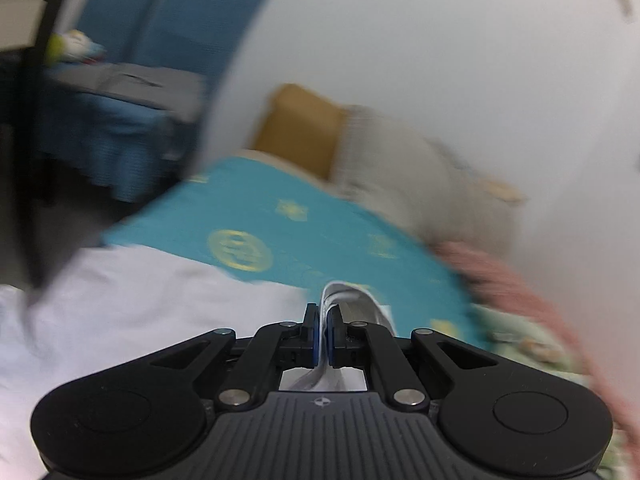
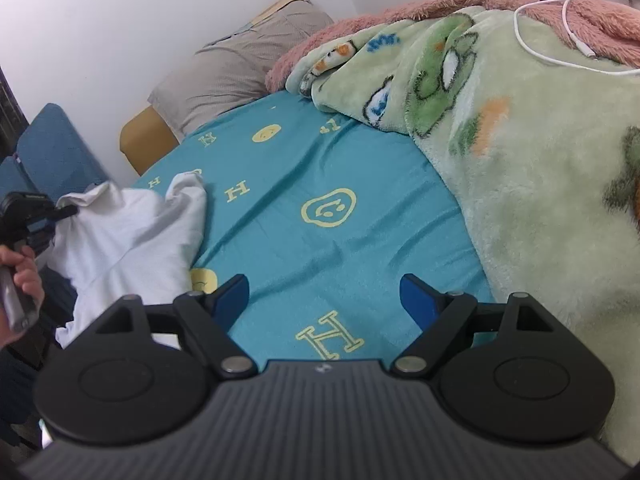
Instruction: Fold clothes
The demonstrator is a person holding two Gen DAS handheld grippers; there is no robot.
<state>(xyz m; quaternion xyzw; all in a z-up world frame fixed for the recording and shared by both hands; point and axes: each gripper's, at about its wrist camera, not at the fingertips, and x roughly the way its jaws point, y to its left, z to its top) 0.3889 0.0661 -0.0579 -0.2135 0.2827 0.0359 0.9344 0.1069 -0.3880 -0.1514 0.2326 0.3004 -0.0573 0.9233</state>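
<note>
left gripper (image 1: 323, 322) pinching white garment (image 2: 128, 224), right gripper (image 2: 324, 300) agape

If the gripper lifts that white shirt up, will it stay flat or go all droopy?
Probably droopy: the white shirt already sags in soft folds where the left gripper pinches its edge. It looks thin, so likely light. It may drag and bunch on the teal sheet rather than slide flat.

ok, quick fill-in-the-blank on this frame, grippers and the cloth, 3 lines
1. The left gripper is shut on the ____ garment.
2. The right gripper is ____, with nothing between its fingers.
3. The bed sheet under the garment is ____ with yellow prints.

Missing words: white; open; teal
</note>
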